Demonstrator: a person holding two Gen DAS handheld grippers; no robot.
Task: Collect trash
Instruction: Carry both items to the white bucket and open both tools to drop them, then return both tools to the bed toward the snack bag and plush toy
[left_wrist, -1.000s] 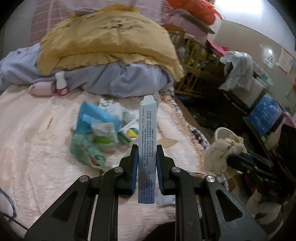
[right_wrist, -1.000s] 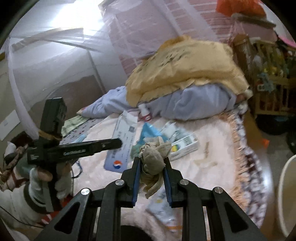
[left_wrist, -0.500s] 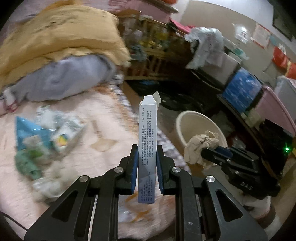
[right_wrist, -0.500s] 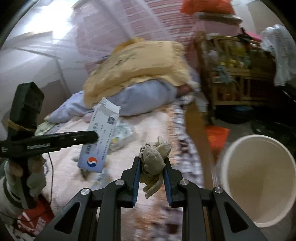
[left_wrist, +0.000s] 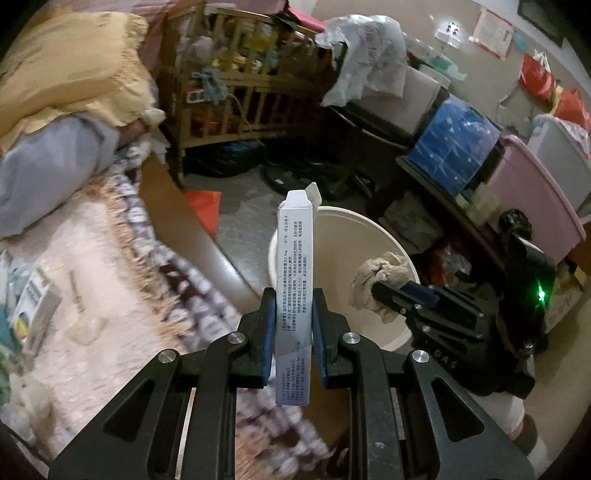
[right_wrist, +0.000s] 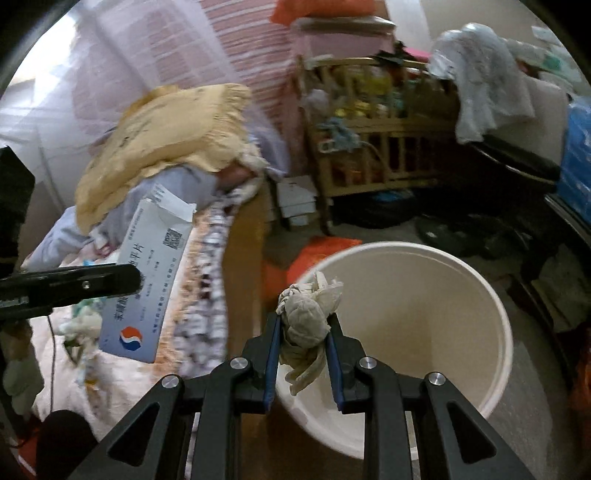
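Two grippers are carrying trash over the bin

The left gripper (left_wrist: 294, 319) is clamping a slim box (left_wrist: 295, 280) upright, above the bed (left_wrist: 92, 295) edge and just before the bin (left_wrist: 354, 236). The right gripper (right_wrist: 303, 332) is squeezing a crumpled tissue (right_wrist: 306, 314) over the near rim of the bin (right_wrist: 443, 295), which is standing on the floor beside the bed.

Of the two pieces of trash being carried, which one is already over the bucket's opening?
The crumpled tissue in the right gripper hangs over the cream bucket; the flat medicine box in the left gripper is beside the bed.
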